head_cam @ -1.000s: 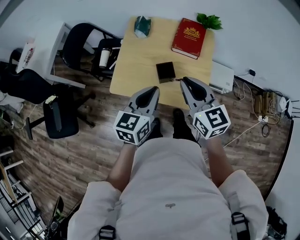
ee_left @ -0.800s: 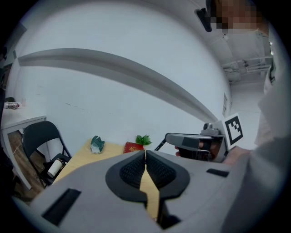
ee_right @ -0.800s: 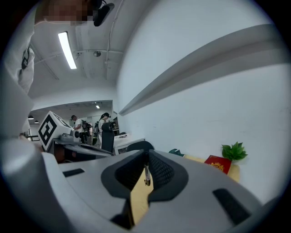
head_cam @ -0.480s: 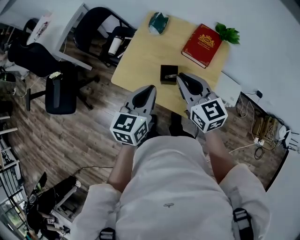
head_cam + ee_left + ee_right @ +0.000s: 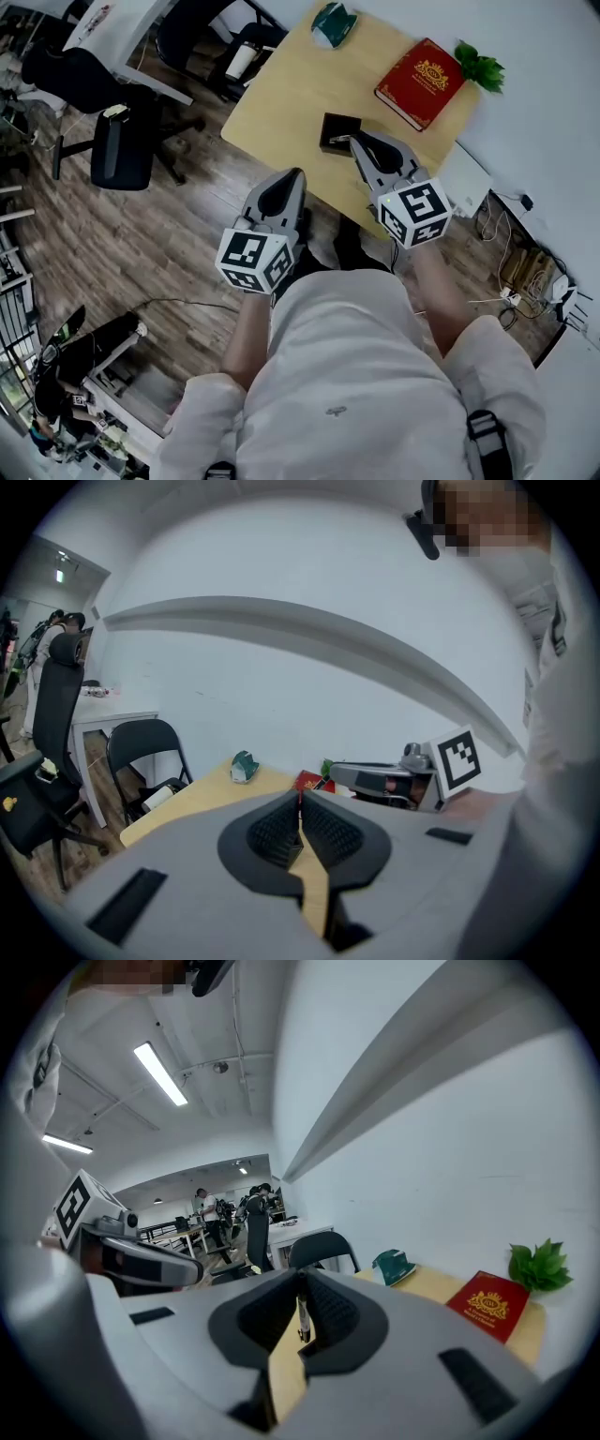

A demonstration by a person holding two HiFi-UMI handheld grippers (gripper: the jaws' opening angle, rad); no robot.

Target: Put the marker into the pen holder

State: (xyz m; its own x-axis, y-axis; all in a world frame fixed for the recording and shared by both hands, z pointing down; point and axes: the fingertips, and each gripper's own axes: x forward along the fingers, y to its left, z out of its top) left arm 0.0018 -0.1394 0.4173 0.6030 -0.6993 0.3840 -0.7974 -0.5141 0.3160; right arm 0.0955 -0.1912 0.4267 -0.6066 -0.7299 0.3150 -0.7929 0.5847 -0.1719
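Head view, one pen holder, right gripper fingers clamping one marker, left gripper fingers together

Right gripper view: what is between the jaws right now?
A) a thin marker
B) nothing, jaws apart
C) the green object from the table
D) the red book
A: the right gripper is shut on a thin marker that stands between its pads, while the red book lies untouched on the table behind.
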